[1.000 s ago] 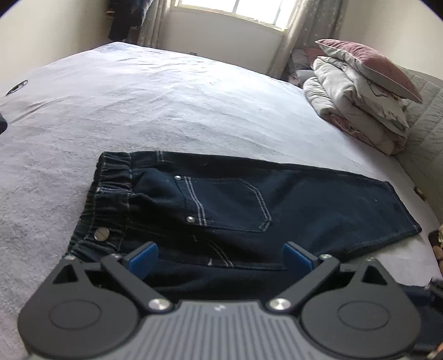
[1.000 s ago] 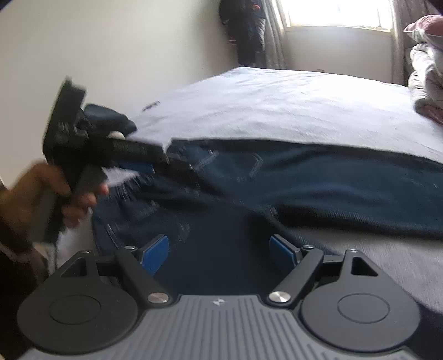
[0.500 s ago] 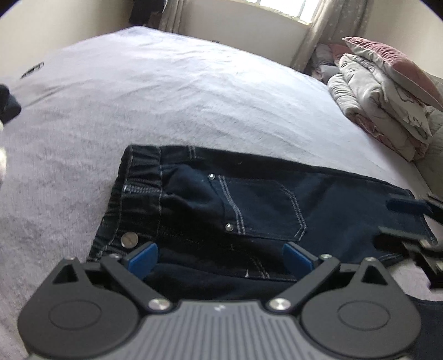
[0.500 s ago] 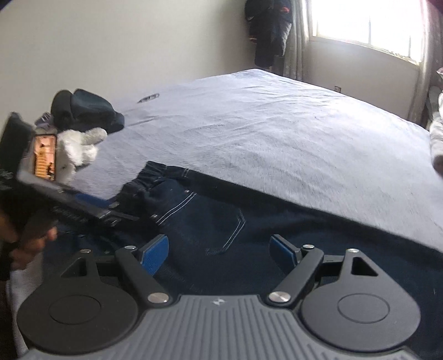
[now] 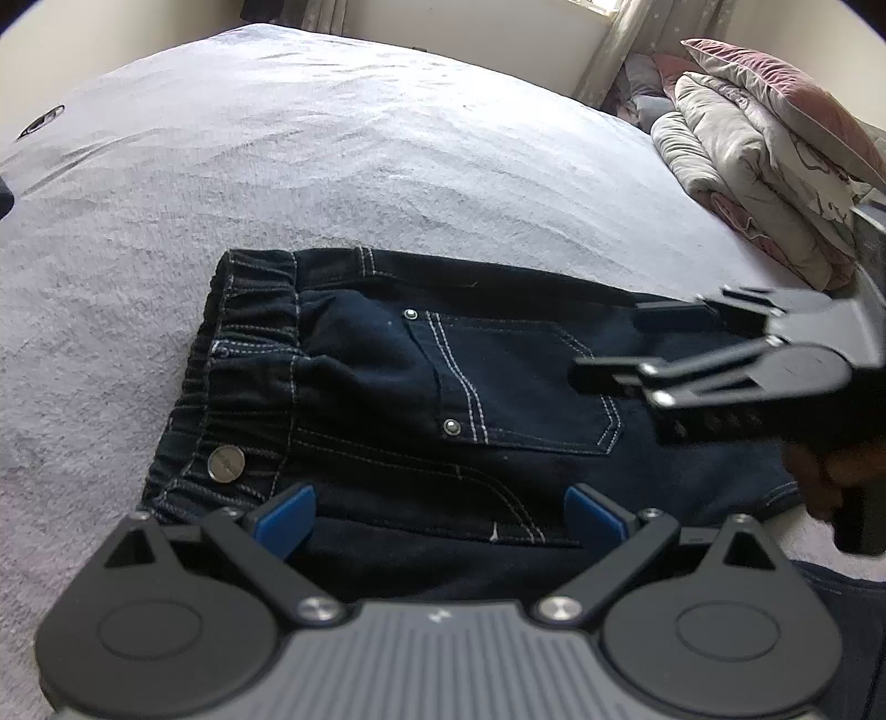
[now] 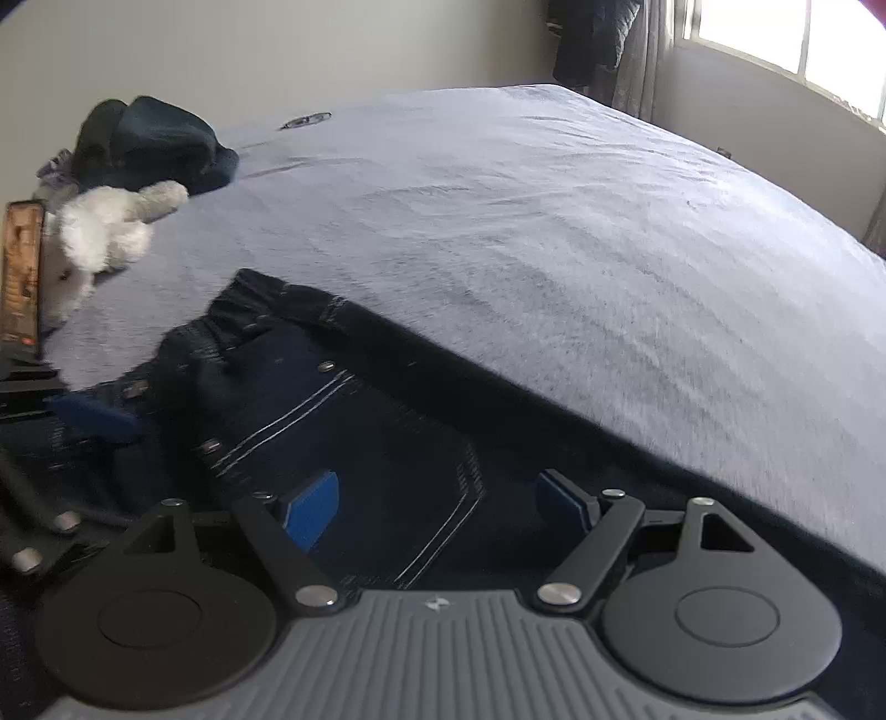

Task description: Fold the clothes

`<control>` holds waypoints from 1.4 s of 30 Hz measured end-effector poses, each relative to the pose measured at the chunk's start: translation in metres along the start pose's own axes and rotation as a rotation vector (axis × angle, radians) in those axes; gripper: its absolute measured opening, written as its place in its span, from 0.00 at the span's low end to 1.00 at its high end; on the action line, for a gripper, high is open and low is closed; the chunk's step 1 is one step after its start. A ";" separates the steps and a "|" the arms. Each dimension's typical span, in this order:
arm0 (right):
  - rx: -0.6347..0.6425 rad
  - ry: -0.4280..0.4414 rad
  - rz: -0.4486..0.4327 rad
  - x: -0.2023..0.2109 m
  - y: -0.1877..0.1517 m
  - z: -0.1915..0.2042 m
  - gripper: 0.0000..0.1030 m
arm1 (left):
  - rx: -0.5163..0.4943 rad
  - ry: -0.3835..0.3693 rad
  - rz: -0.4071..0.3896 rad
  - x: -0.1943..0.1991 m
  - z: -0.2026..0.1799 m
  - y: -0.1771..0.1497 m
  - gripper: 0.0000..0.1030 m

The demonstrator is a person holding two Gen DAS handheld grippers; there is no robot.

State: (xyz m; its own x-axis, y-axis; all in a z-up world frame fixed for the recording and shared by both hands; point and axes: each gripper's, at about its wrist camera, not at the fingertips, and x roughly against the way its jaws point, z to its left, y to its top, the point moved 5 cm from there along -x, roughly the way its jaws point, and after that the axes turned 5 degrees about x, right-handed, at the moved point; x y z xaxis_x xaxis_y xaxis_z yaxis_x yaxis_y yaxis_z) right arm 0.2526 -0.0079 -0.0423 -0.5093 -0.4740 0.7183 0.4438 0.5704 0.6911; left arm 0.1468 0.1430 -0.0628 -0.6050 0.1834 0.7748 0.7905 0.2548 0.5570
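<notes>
Dark blue jeans (image 5: 443,399) lie flat on the grey bed cover (image 5: 332,166), folded in half lengthwise, waistband to the left, back pocket up. My left gripper (image 5: 440,512) is open, hovering over the near edge by the waistband. My right gripper (image 6: 440,501) is open, empty, low over the jeans (image 6: 360,443) near the pocket. It also shows in the left wrist view (image 5: 609,343), reaching in from the right over the leg. The left gripper's blue pad (image 6: 94,418) shows at the left edge of the right wrist view.
Folded quilts and a pink pillow (image 5: 775,160) are stacked at the bed's far right. A white plush toy (image 6: 111,232) and a dark bundle of clothes (image 6: 149,144) lie at the bed's left edge. A window (image 6: 803,44) is behind the bed.
My right gripper has swung from the leg hem leftwards over the jeans to the pocket area. My left gripper has crept slightly forward and stays open.
</notes>
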 end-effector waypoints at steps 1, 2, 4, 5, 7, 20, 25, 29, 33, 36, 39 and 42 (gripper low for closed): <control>0.009 -0.003 0.003 -0.005 0.003 -0.003 0.79 | 0.002 -0.001 0.002 0.000 0.001 0.000 0.95; 0.018 -0.006 0.007 -0.010 0.005 -0.006 0.79 | 0.003 -0.003 0.004 -0.001 0.002 0.000 0.95; 0.045 -0.016 0.021 -0.020 0.010 -0.012 0.79 | 0.007 -0.006 0.007 -0.001 0.004 0.000 0.95; 0.059 -0.021 0.027 -0.024 0.012 -0.015 0.79 | 0.007 -0.007 0.009 -0.002 0.005 0.000 0.95; 0.080 -0.022 0.032 -0.032 0.017 -0.019 0.79 | 0.006 -0.007 0.012 -0.001 0.006 -0.001 0.95; 0.069 0.109 0.058 -0.079 0.038 -0.037 0.79 | 0.035 0.015 -0.003 -0.003 0.011 0.008 0.95; -0.012 0.135 0.062 -0.076 0.032 -0.040 0.73 | 0.040 0.018 -0.002 -0.005 0.011 0.010 0.95; -0.002 0.127 0.065 -0.065 0.031 -0.028 0.43 | 0.042 0.013 0.000 -0.005 0.011 0.011 0.95; 0.061 0.044 0.077 -0.050 0.029 -0.013 0.16 | 0.057 0.009 -0.007 -0.002 0.013 0.013 0.95; 0.078 0.002 0.060 -0.032 0.028 -0.003 0.13 | 0.075 -0.002 -0.024 0.005 0.016 0.017 0.95; 0.087 -0.042 0.035 -0.009 0.028 0.008 0.11 | 0.099 -0.009 -0.051 0.014 0.022 0.021 0.95; 0.087 -0.080 0.019 0.011 0.027 0.018 0.10 | 0.123 -0.017 -0.078 0.023 0.028 0.025 0.95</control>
State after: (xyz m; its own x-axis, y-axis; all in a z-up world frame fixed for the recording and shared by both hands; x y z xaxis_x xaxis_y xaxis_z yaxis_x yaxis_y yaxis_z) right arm 0.2455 0.0142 -0.0171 -0.5601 -0.4099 0.7199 0.3899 0.6363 0.6657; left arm 0.1500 0.1802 -0.0399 -0.6664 0.1746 0.7249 0.7241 0.3834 0.5733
